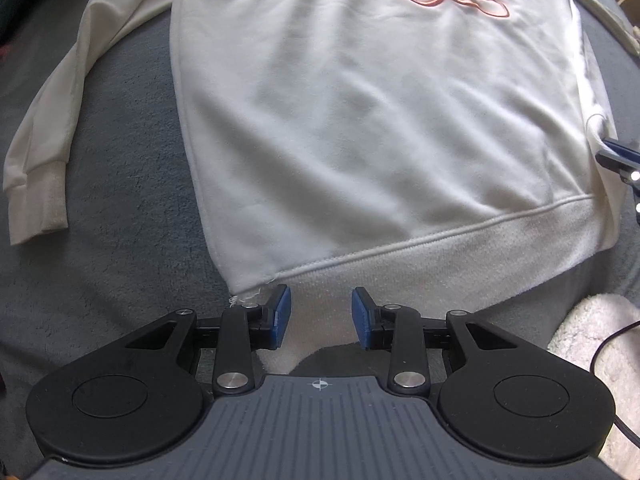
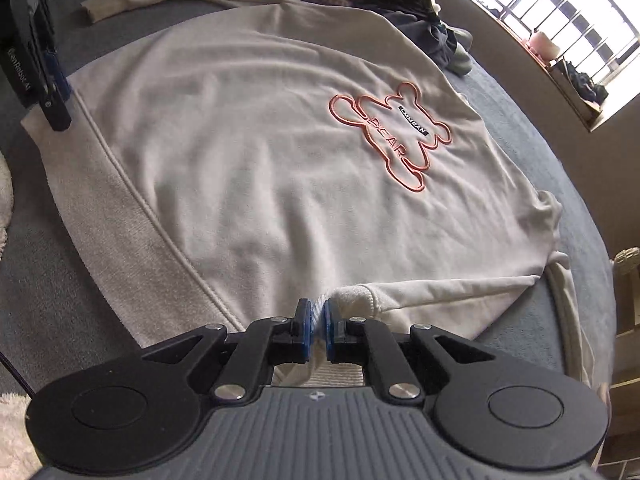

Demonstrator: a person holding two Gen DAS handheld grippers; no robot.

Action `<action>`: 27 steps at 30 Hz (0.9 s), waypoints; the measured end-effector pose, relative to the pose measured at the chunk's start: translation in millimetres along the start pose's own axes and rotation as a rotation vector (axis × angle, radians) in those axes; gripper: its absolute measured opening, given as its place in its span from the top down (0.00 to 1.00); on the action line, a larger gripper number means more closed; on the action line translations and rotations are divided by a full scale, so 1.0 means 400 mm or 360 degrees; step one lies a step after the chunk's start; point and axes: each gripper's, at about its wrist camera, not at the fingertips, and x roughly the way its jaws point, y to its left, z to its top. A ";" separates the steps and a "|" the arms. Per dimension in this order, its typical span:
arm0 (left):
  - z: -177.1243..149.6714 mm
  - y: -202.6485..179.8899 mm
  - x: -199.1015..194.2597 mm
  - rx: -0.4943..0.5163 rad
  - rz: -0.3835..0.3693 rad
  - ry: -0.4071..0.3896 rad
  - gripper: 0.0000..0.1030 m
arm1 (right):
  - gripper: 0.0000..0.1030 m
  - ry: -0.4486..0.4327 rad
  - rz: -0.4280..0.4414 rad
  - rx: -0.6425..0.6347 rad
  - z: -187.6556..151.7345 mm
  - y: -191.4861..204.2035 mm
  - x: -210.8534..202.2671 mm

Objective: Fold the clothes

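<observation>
A white sweatshirt [image 1: 360, 120] with an orange bear outline lies flat, front up, on a grey blanket [image 1: 120, 208]. One sleeve [image 1: 44, 136] stretches out to the left. My left gripper [image 1: 321, 312] is open, its blue pads over the ribbed hem [image 1: 400, 276] at the sweatshirt's bottom left corner. My right gripper [image 2: 316, 322] is shut on a bunched ribbed cuff [image 2: 352, 296] of the other sleeve, at the sweatshirt's [image 2: 260, 152] side edge. The right gripper shows at the right edge of the left wrist view [image 1: 620, 156]. The left gripper shows at the top left of the right wrist view [image 2: 56, 92].
A fluffy white rug [image 1: 592, 336] lies at the near right. Dark clothes [image 2: 436, 28] are piled beyond the sweatshirt's collar. A window with bars [image 2: 560, 8] and a sill with small items is at the far right. A black cable [image 1: 608, 344] crosses the rug.
</observation>
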 end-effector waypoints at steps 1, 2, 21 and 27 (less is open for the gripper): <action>0.000 -0.002 0.001 0.0000 0.0004 0.0002 0.68 | 0.92 -0.0003 0.0005 0.0016 0.000 -0.003 0.000; 0.000 -0.004 0.000 0.0001 0.0011 0.0000 0.68 | 0.92 -0.0006 0.0008 0.0032 -0.001 -0.008 -0.002; 0.025 -0.101 -0.039 0.0147 -0.0093 -0.0172 0.65 | 0.59 -0.0179 0.0477 0.0983 -0.161 -0.198 -0.098; 0.017 -0.064 -0.015 0.0112 0.0009 -0.0161 0.65 | 0.59 -0.0057 0.0294 0.0727 -0.162 -0.142 -0.068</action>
